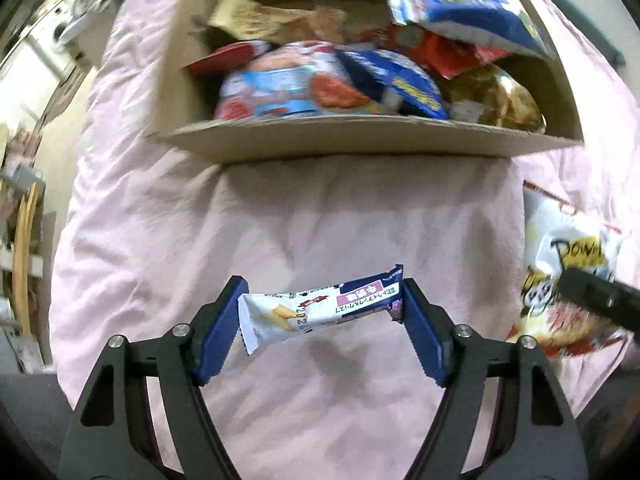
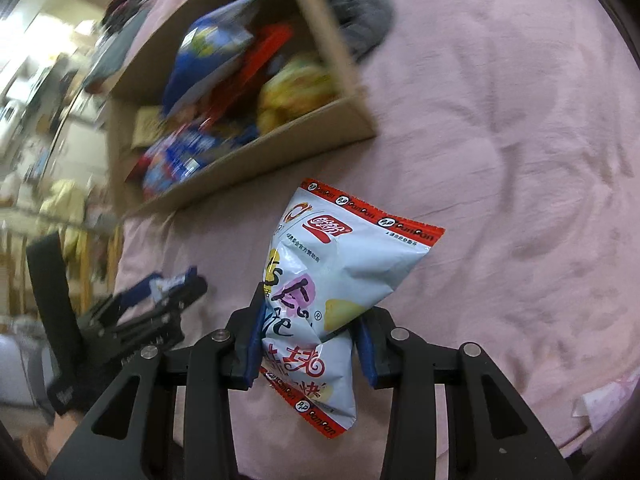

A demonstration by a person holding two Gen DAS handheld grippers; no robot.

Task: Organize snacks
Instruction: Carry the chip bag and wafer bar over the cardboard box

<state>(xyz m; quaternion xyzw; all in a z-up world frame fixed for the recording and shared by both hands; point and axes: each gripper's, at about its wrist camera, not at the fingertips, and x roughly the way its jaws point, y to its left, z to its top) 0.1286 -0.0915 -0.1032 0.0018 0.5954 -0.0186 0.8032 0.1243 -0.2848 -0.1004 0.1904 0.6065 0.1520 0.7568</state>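
Left claw [image 1: 322,312] pinches snack bar [image 1: 320,310] endwise (lifted above blanket [image 1: 160,220]).

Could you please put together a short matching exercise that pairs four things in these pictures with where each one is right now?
Things:
1. snack bar wrapper
2. chip bag
3. blue snack bag
4. cardboard box

Places:
A. on top of the pile inside the box
B. resting on the pink blanket
C. held lengthwise between the jaws of the left gripper
D. pinched between the jaws of the right gripper

Pairs: 1-C, 2-D, 3-A, 4-B
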